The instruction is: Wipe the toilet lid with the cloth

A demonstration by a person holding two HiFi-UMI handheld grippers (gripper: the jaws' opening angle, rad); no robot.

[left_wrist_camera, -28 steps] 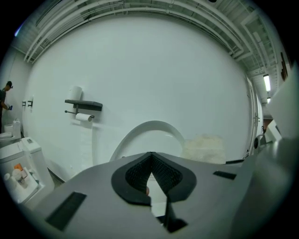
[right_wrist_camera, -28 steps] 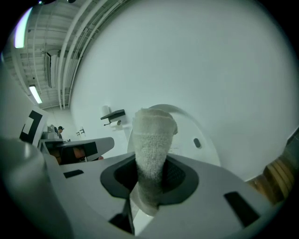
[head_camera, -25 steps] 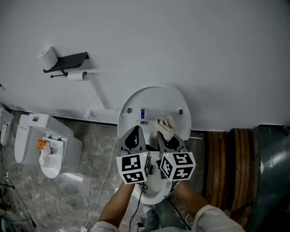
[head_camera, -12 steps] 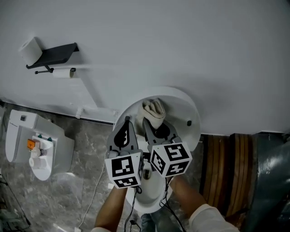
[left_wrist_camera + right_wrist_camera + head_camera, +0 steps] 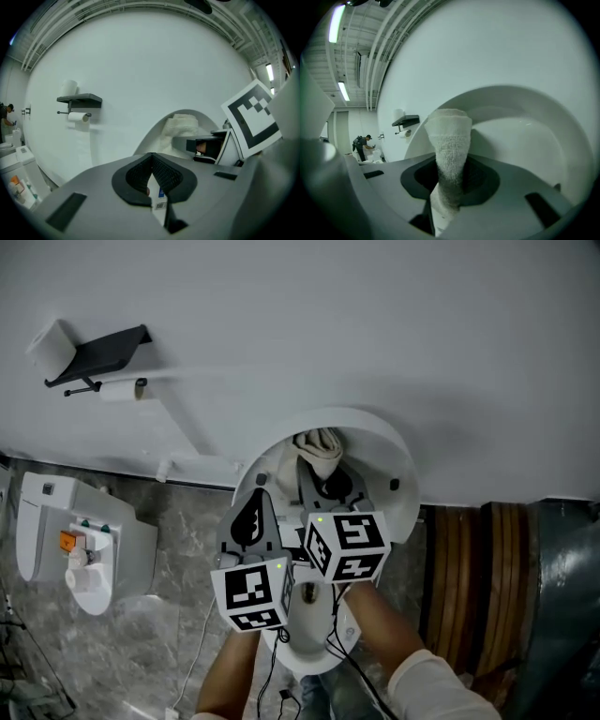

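Note:
The white toilet lid (image 5: 398,457) stands raised against the white wall. A rolled white cloth (image 5: 319,450) presses on the lid's upper part, and my right gripper (image 5: 323,482) is shut on it. In the right gripper view the cloth (image 5: 449,145) sticks up out of the closed jaws in front of the lid (image 5: 529,136). My left gripper (image 5: 251,521) is shut and empty, just left of the right one and lower on the lid. The left gripper view shows its closed jaws (image 5: 152,180), with the cloth (image 5: 180,129) and the right gripper (image 5: 206,147) to the right.
A black wall shelf (image 5: 98,348) carries a paper roll (image 5: 49,341), and another roll (image 5: 117,390) hangs below it. A second white toilet (image 5: 66,540) stands on the floor at left. Brown wooden rings (image 5: 469,577) and a dark bin (image 5: 562,596) are at right.
Both grippers moved up the lid toward the wall. The cloth went from the lid's middle to near its top edge, still in the right gripper.

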